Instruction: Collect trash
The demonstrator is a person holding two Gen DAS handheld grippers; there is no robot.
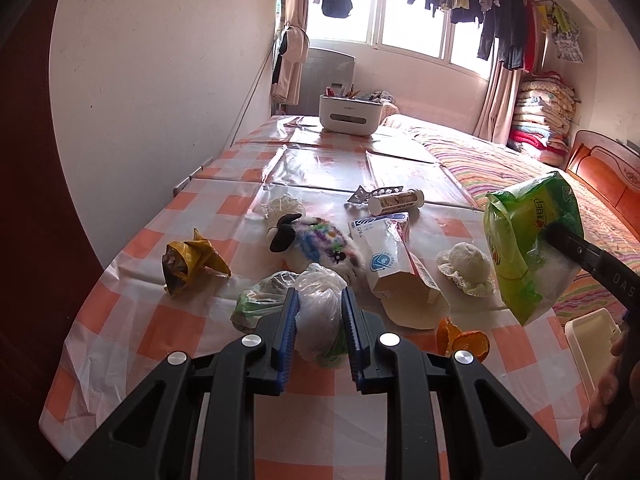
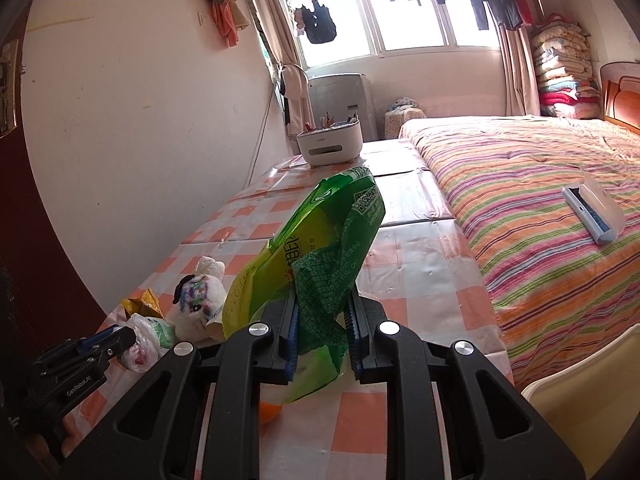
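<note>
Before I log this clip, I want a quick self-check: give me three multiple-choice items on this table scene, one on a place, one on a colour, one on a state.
1. Where does the orange peel lie?
A. on the checked tablecloth
B. on the striped bed
C. inside the white desk organiser

2. What colour is the wrapper held by the right hand-held gripper?
A. red
B. green
C. black

3. How is the left hand-held gripper?
A. wide open over bare cloth
B. shut on a crumpled clear plastic bag
C. shut on the stuffed toy

Key: 1 A, the peel sits on the checked tablecloth near the table's front edge. 2 B, the green wrapper stands up between its blue pads. 3 B, the pads press the crumpled clear plastic bag from both sides.
</note>
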